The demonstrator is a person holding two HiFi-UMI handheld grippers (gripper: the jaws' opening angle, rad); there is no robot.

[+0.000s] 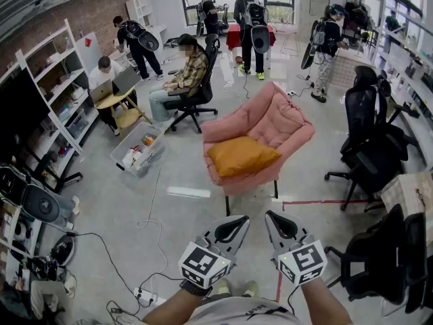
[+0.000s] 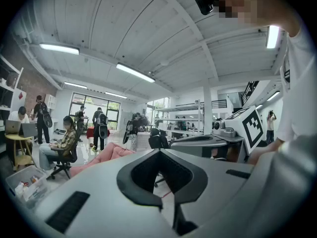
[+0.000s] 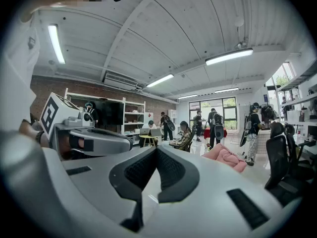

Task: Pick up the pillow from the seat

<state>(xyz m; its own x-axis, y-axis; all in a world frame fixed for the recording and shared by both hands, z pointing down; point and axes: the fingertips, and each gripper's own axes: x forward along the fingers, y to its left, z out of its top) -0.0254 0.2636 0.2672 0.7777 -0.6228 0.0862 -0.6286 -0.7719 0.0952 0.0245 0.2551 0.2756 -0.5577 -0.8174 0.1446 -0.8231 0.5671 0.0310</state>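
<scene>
Currently, the orange pillow lies on the pink armchair.

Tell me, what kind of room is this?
Probably a shared office or lab workspace: black office chairs stand around, white shelves stand at the left, and a person works at a laptop. A pink armchair with an orange pillow sits in the middle.
</scene>
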